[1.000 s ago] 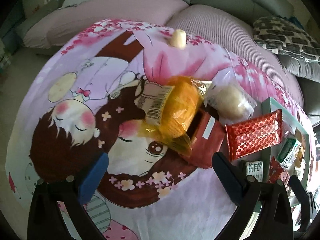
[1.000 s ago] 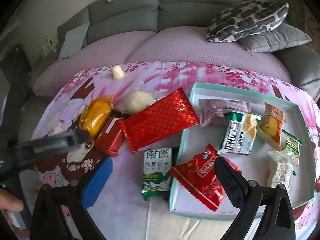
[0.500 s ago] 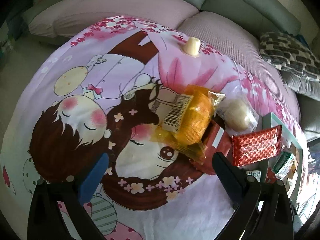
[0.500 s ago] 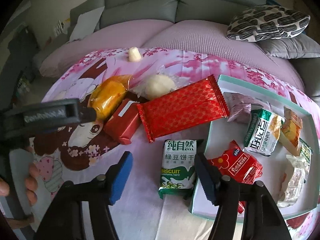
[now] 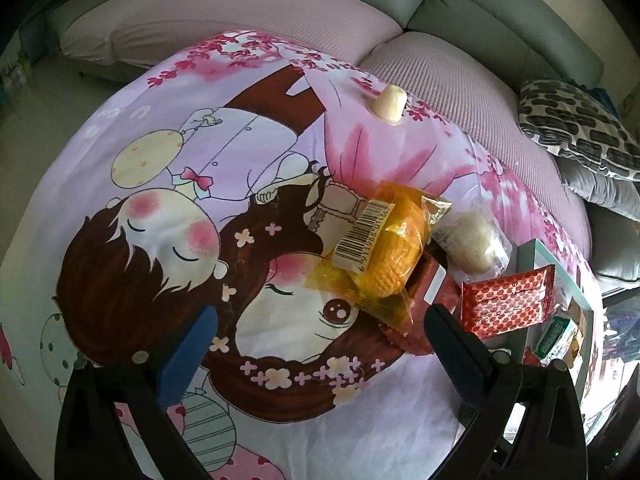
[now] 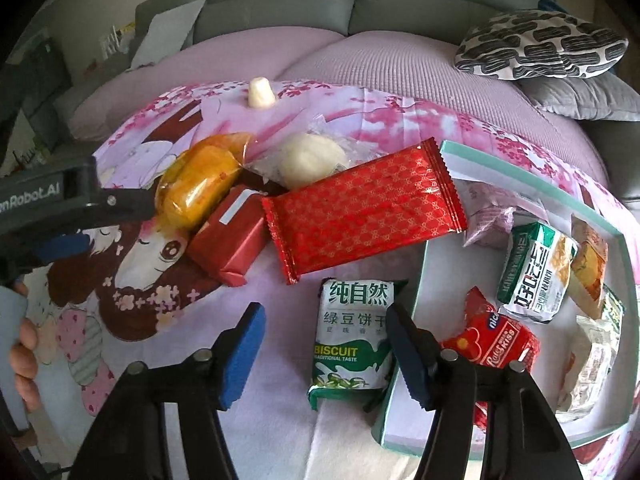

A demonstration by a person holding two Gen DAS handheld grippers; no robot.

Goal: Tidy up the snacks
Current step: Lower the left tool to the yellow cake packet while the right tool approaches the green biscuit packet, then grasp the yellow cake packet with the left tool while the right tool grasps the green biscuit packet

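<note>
Right tool (image 6: 324, 350): jaws have just been closing, now half spread, nothing pinched. Green biscuit pack (image 6: 354, 338) lies on the cloth-covered tabletop (image 6: 280, 420) beside its right finger, leaning against the near-left wall of the teal tray (image 6: 532, 196). Left tool (image 5: 320, 344): spread wide, empty, above the cartoon print; the yellow cake pack (image 5: 388, 256) sits just beyond its right finger, atop a dark red box (image 5: 430, 308). Large red wrapper (image 6: 364, 210) overlaps the tray's left rim. Several packs already in the tray.
</note>
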